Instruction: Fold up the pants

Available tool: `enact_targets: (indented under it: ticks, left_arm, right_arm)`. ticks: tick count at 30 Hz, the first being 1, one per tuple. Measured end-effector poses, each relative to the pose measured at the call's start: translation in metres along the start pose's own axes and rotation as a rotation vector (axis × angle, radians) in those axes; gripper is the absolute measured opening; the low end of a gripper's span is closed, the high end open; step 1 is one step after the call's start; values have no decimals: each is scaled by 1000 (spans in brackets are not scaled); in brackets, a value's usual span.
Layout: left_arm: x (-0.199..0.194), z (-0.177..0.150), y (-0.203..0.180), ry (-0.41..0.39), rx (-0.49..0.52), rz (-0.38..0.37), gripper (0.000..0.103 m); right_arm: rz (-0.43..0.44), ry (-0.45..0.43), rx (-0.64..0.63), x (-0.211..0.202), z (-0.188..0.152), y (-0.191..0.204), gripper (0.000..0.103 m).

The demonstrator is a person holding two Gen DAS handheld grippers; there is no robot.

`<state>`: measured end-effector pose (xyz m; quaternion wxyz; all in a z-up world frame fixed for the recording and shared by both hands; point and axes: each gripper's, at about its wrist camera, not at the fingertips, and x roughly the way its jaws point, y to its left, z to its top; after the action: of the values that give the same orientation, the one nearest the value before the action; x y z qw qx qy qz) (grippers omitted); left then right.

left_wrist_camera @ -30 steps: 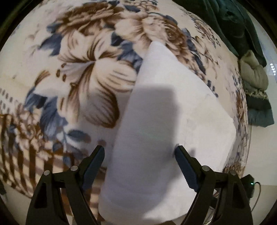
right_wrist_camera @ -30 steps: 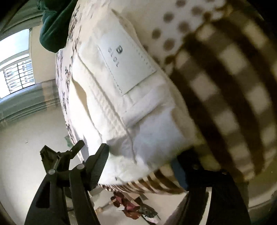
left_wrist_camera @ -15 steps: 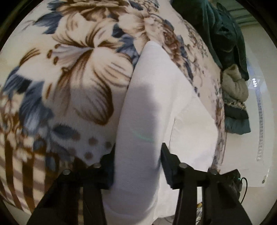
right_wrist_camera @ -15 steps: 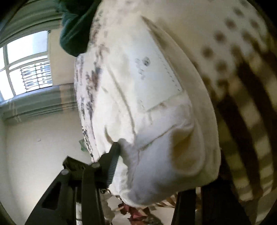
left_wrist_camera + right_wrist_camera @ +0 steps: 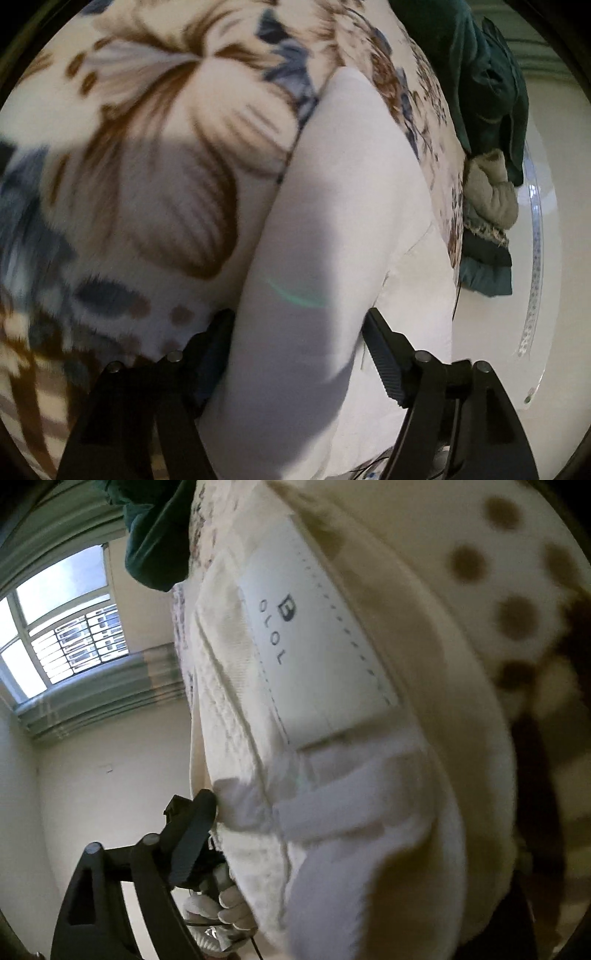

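The white pants (image 5: 332, 229) are laid folded on a flowered blanket (image 5: 155, 155), and the relation that matters is read along their length: from the left gripper (image 5: 299, 354) the folded bundle is seen running straight ahead and away, narrowing toward its far rounded end, so the long axis is lined up with that gripper's own pointing direction. The near end of the bundle is straddled by the left gripper's two fingers — one to each side of the cloth, the right-hand finger clearly apart from it, the left-hand one pressed close against the edge. Its jaws have just been opening, with the pants between them but not pinched, so the cloth is judged released. At the other end, the waistband with its sewn label (image 5: 321, 653) is seen close in front of the right gripper (image 5: 332, 849); only one finger (image 5: 192, 834) is shown, just touching the fabric's edge, the other being hidden behind the cloth. Those jaws have likewise just been opening wide, and nothing is seen clamped. Both ends are thus equally near — each gripper at its own end — so any further fold is judged to go across the long axis.
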<state>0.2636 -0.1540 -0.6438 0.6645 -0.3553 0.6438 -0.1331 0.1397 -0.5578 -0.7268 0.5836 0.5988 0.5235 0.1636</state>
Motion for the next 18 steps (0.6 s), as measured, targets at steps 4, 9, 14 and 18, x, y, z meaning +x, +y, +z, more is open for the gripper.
enact_targets:
  ticks: [4, 9, 14, 18]
  left_arm:
    - [-1, -2, -4, -20, 40, -10, 58]
    - [-8, -9, 3, -52, 21, -41, 49]
    - [-2, -3, 10, -27, -32, -91, 52]
    - [3, -1, 6, -17, -20, -87, 55]
  right_arm:
    - [-8, 15, -26, 6, 1, 2, 95]
    - [55, 26, 19, 2, 4, 0, 95]
    - [125, 40, -4, -14, 2, -13, 96]
    - [52, 69, -43, -10, -2, 0, 101]
